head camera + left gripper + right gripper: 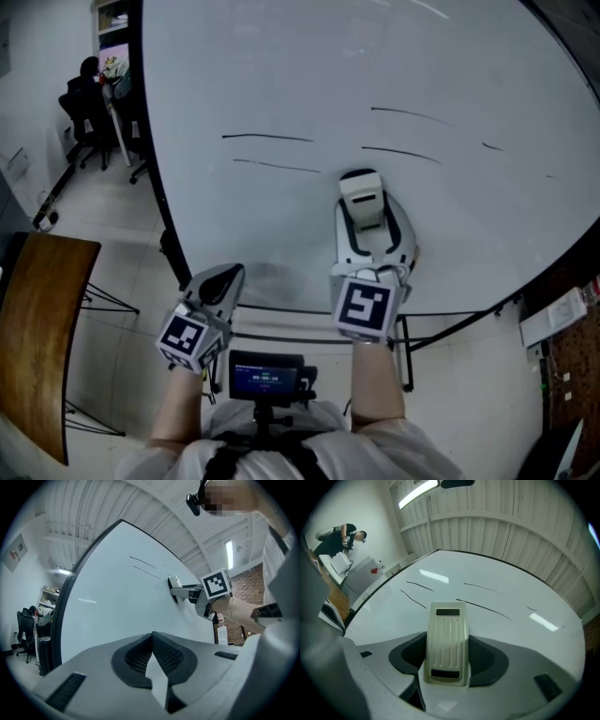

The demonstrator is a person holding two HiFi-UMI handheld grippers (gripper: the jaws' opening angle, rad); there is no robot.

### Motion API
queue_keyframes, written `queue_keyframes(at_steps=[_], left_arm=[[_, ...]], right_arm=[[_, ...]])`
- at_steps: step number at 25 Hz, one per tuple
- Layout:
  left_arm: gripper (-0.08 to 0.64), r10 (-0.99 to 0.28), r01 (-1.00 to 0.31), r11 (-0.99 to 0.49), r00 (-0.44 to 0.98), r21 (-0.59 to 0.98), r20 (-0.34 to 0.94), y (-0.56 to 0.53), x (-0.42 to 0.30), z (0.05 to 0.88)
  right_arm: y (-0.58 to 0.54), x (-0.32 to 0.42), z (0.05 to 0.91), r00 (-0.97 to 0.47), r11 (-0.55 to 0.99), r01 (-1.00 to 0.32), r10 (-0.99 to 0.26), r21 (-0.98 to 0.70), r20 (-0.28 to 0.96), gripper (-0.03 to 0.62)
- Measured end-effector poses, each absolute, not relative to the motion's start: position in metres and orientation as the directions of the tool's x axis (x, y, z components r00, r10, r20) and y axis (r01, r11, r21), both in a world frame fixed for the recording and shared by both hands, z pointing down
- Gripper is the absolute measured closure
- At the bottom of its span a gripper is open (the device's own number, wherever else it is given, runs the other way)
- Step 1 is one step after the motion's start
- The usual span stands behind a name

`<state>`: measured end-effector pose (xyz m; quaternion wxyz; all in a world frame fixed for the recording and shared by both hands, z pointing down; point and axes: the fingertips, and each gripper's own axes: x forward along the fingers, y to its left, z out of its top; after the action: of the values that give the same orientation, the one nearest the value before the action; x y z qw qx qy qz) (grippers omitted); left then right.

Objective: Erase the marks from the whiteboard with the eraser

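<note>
- Stretches the right forearm [377,389] forward, with the right claw [373,225] aimed at the whiteboard [281,66].
- Holds the left forearm [181,408] lower and nearer, with the left claw [221,283] by the whiteboard's near left edge.
- Grips the cream eraser [447,637] in the right claw, jaws narrowed onto its two long sides, ribbed back facing the camera.
- Presses the eraser's dark face flat against the whiteboard, as seen from the left gripper view.
- Sets the eraser just near of the thin black marks [267,138]: two lines to the far left, two to the far right, a short dash further right.
- Shows the left claw closed tip to tip, with nothing between the jaws.
</note>
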<state>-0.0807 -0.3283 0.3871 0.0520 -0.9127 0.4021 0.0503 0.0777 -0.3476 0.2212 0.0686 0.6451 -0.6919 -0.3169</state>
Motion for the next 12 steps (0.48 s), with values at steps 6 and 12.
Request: queue_keyframes(at_steps=[6,12], left_arm=[[0.552,-0.706,-0.717,-0.694,0.696,-0.065,-0.131,-0.327,-0.069,0.386],[0.552,-0.689,-0.700,-0.711,0.713,-0.071,-0.127,-0.326,-0.061,0.385]], right_arm=[[-0.343,0.118,0.225,-0.060,-0.083,-0.881,-0.957,0.465,-0.285,0.328],[-0.336,0.170,0.234,0.034,-0.136,-0.904,-0.968,0.405,-0.248,0.327]])
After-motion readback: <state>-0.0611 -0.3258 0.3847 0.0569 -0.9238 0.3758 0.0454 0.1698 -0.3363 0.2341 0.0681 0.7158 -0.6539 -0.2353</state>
